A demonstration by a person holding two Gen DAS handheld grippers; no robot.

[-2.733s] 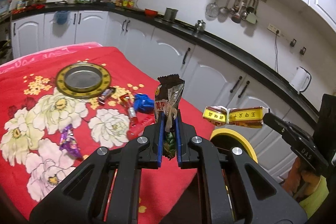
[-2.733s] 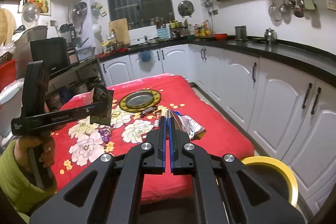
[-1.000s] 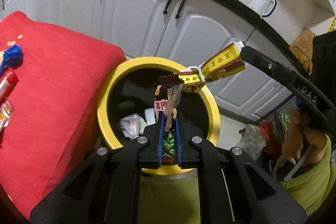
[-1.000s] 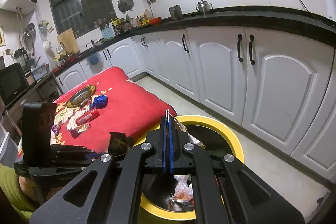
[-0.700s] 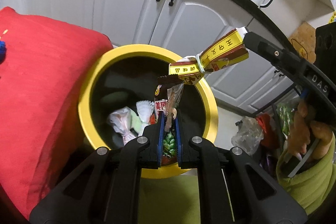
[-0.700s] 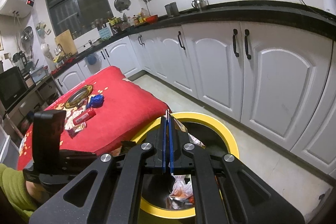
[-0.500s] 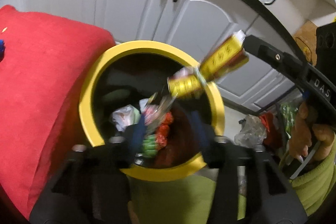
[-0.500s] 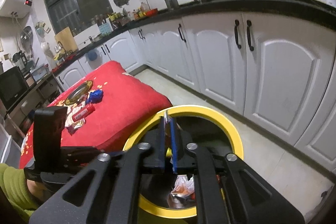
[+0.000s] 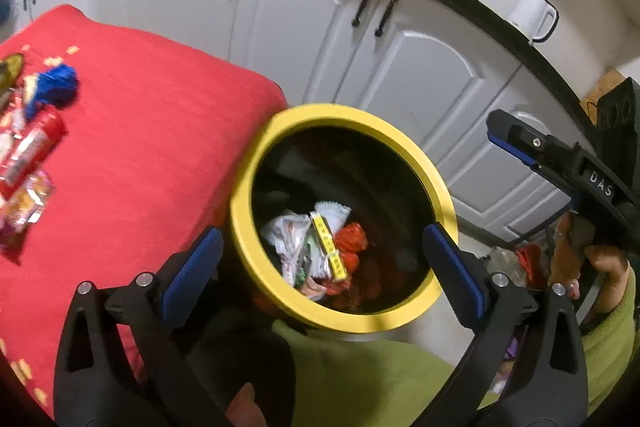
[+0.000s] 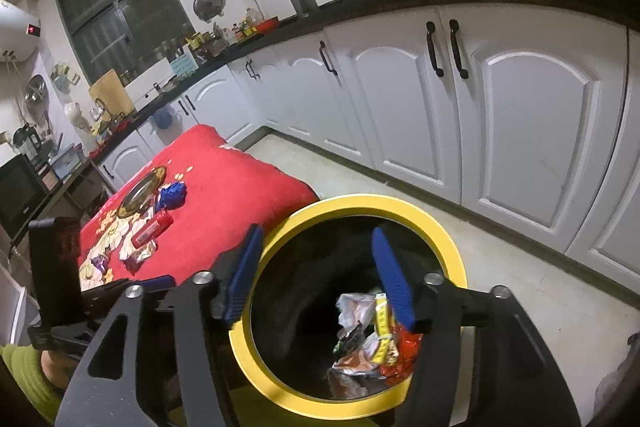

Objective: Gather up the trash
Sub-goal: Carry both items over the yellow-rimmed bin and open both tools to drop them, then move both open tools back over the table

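Trash (image 9: 320,251) heaped in yellow-rimmed bin (image 9: 404,319)

The left gripper (image 9: 320,267) has its jaws wide apart, with nothing between them. Just past the jaws sits a yellow-rimmed bin (image 9: 440,187) with wrappers (image 9: 316,251) inside.

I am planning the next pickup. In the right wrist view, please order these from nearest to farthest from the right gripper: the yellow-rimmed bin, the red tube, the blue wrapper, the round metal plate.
1. Yellow-rimmed bin: directly below the open right gripper.
2. Red tube: to the left, on the red cloth.
3. Blue wrapper: just beyond the tube.
4. Round metal plate: beyond the wrapper, to its left.
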